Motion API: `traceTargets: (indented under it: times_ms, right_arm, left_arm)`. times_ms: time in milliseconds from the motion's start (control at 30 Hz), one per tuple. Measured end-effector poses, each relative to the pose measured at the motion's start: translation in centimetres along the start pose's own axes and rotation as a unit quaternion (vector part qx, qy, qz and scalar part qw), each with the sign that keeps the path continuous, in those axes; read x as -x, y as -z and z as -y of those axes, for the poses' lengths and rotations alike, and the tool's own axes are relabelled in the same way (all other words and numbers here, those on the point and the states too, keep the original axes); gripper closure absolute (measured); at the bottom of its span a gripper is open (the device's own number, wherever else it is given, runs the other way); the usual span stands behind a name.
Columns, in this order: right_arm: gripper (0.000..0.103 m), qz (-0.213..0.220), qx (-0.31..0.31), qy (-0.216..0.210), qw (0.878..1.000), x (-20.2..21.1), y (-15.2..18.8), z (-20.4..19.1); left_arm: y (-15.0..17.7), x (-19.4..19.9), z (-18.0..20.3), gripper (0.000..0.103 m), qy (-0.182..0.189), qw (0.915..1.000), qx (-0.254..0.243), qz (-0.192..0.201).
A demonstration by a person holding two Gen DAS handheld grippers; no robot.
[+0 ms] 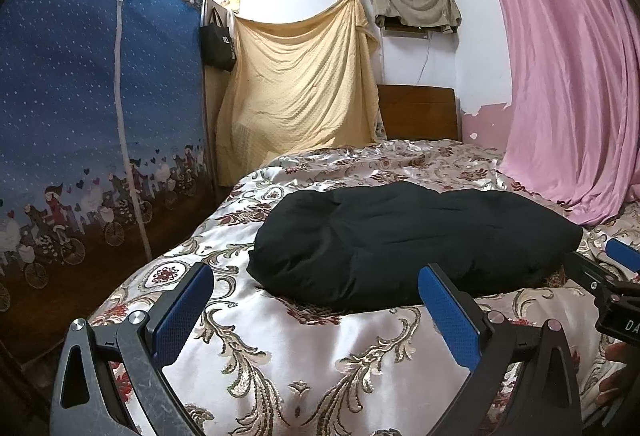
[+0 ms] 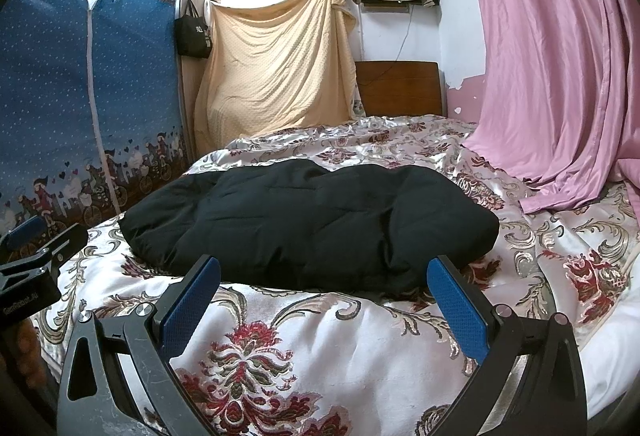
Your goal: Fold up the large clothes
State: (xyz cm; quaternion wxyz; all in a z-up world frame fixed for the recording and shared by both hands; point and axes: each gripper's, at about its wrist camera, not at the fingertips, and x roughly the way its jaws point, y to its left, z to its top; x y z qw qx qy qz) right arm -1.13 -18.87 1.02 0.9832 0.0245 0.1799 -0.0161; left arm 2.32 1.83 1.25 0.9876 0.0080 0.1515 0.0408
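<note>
A big black padded coat [image 1: 412, 240] lies folded in a puffy bundle on the bed [image 1: 304, 352]. The bed has a shiny white cover with red flowers and gold swirls. The coat sits in the middle of the bed, lying across it from left to right.

The left hand-held gripper [image 1: 316, 300] is low over the bed cover, just in front of the coat. Its two blue fingers [image 1: 182, 310] are spread wide apart and hold nothing. The coat's near left corner lies between and just past the finger tips, and the right finger tip looks very close to the coat's front edge.

The right hand-held gripper [image 2: 324, 294] is also low over the cover, in front of the coat. Its blue fingers [image 2: 456, 306] are wide apart too, with nothing in them. The coat's front edge runs just behind both finger tips. I cannot tell if the tips touch it.

Each gripper can be seen at the side of the other's view, so they are next to each other.

A pink curtain [image 1: 568, 68] hangs on the right and its bottom rests on the bed, behind the coat. A blue cloth wardrobe [image 1: 92, 108] stands left of the bed. A yellow sheet [image 1: 296, 76] hangs on the far wall, next to the wooden headboard [image 1: 418, 112].
</note>
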Motion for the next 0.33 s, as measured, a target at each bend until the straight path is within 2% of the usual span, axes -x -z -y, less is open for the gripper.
traceTargets:
  times_ms: [333]
  right_arm:
    - [0.001,0.0,0.0,0.001,1.0,0.01,0.02,-0.13]
  left_arm:
    - [0.71,0.2,0.15,0.0,-0.005,1.0,0.006,-0.003]
